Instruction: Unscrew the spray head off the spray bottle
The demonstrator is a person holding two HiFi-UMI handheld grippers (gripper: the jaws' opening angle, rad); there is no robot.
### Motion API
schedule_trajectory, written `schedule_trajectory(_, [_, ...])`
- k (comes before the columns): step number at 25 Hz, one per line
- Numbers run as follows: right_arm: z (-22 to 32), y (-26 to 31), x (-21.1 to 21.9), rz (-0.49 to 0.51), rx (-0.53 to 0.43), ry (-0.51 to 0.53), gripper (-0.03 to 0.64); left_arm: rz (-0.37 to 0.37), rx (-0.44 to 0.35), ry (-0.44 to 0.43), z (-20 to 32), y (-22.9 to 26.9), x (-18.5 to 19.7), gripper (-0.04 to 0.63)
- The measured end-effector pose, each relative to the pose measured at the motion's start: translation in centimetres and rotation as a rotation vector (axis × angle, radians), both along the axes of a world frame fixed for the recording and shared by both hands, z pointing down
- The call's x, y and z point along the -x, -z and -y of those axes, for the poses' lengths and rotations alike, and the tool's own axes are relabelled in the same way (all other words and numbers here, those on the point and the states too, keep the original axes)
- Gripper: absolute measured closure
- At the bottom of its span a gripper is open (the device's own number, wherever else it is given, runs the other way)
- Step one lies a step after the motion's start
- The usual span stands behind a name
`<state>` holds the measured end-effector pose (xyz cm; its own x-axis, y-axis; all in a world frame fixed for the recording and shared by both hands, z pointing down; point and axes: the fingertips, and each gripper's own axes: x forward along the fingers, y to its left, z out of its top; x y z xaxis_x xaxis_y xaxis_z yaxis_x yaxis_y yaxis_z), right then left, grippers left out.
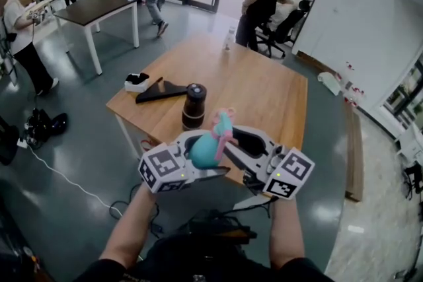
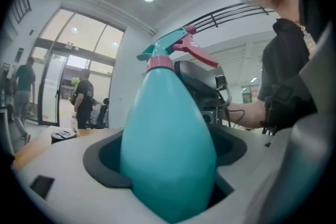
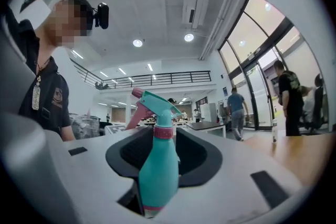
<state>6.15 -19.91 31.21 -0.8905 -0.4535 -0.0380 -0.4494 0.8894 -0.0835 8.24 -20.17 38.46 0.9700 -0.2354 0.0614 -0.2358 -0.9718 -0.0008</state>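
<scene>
A teal spray bottle with a pink collar and pink trigger is held up in front of the table, between both grippers. My left gripper is shut on its wide body, which fills the jaw slot. The spray head stands upright above the body. My right gripper comes in from the right. In its own view the bottle's lower end sits deep between the jaws, which stand wide and closed on it. The spray head is free of both grippers. The bottle's base is hidden in the left gripper view.
Behind the grippers on the wooden table stand a dark cylinder, a black wedge-shaped item, a white and black object and a small bottle at the far edge. Several people stand beyond, near a second table.
</scene>
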Motion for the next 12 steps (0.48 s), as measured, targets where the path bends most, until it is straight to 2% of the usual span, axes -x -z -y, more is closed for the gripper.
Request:
schedule_trajectory(3, [0.7,0.3,-1.2,0.006,-0.013,-0.09,0.472,-0.017,-0.006,0.132,2.2,0.3,1.0,0.161])
schedule_trajectory(6, [0.7,1.1,-2.2,0.027,-0.026,-0.165,0.472,0.02,-0.03,0.266,4.1,-0.1,2.2,0.161])
schedule_trajectory(9, [-0.4,2.2,-1.7,0.026,-0.039,-0.181,0.532,0.048,-0.025,0.348,5.2,-0.9,2.8,0.161])
schedule_trajectory(11, [-1.2,2.7,-0.8,0.011,-0.044,-0.167,0.597,0.069,-0.022,0.387,5.7,-1.4,2.8,0.161])
schedule_trajectory(12, [-1.5,2.8,-0.2,0.0,-0.039,-0.153,0.597,0.085,-0.026,0.404,5.8,-1.6,2.8,0.161])
